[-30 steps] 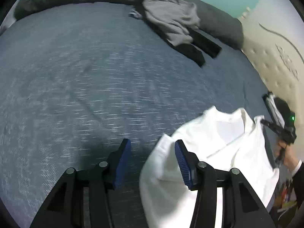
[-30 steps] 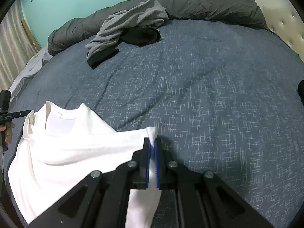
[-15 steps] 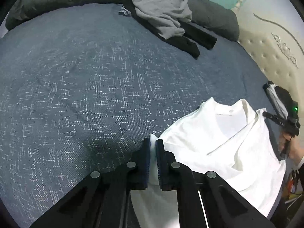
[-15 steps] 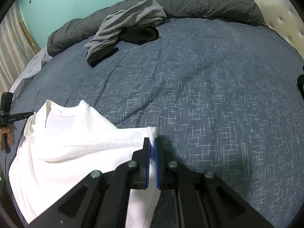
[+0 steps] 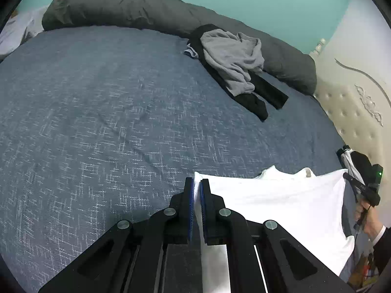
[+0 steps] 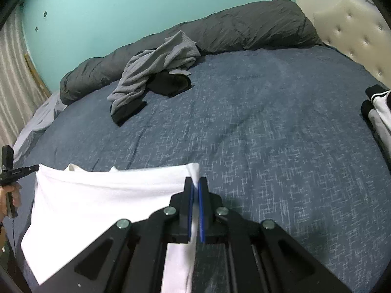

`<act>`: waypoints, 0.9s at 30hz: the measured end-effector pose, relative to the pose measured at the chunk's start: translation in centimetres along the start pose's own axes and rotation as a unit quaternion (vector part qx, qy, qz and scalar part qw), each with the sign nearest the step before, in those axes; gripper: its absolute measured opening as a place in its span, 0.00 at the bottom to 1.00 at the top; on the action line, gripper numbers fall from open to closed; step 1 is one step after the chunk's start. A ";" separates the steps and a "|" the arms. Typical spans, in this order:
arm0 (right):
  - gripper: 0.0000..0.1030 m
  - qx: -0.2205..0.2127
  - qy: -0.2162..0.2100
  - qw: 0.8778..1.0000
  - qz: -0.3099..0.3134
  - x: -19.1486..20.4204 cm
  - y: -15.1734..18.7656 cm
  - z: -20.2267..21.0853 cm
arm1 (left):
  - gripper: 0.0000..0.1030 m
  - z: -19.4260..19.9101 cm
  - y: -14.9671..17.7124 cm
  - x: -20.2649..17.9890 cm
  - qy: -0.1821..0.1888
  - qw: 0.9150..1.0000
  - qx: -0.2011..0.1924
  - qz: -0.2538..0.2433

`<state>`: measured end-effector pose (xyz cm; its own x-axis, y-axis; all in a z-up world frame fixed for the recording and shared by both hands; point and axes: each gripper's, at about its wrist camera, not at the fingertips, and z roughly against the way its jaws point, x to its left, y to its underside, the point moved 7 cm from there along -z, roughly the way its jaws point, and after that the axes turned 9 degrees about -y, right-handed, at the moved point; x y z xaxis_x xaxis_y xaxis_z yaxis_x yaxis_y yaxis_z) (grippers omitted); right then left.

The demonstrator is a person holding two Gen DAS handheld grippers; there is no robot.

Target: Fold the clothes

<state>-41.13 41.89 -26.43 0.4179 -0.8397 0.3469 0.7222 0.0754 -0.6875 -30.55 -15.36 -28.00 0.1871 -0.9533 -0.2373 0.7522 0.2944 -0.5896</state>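
A white T-shirt (image 5: 281, 202) hangs stretched between both grippers, lifted off the blue bed cover. My left gripper (image 5: 197, 183) is shut on the shirt's left corner. My right gripper (image 6: 195, 183) is shut on the opposite corner of the white T-shirt (image 6: 97, 200). The collar peeks above the taut top edge, and the shirt's lower part drapes below, partly hidden by the gripper bodies. In the left wrist view the right gripper (image 5: 361, 190) shows at the shirt's far corner, held by a hand. In the right wrist view the left gripper (image 6: 29, 169) shows at the far left.
A grey garment (image 5: 234, 61) lies on black clothes (image 5: 256, 97) at the bed's far side, against a rolled dark grey duvet (image 5: 146, 12). A black-and-white garment (image 6: 378, 112) sits at the bed's right edge. A cream tufted headboard (image 5: 354, 102) borders the right; teal wall behind.
My left gripper closed on the shirt's corner. Both grippers then rose, pulling the shirt's top edge taut and off the bed.
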 end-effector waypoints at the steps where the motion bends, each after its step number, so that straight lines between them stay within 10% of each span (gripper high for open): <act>1: 0.04 0.001 0.004 1.000 0.000 0.0 -0.2 -0.2 | 0.05 -0.3 -0.1 0.0 -0.003 1.000 0.001 0.003; 21: 0.04 0.108 0.063 0.991 -0.057 -3.3 1.4 -8.0 | 0.08 -6.8 0.2 0.1 -0.061 0.996 0.067 0.007; 27: 0.20 0.099 0.058 0.991 -0.070 -3.5 0.6 -4.8 | 0.15 -4.3 0.4 0.7 -0.061 0.996 0.068 0.010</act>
<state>-44.81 42.31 -31.08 0.2477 -0.9050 0.3459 0.8674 0.0482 -0.4952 -32.84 -15.56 -31.74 0.2723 -0.9508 -0.1479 0.8243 0.3098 -0.4739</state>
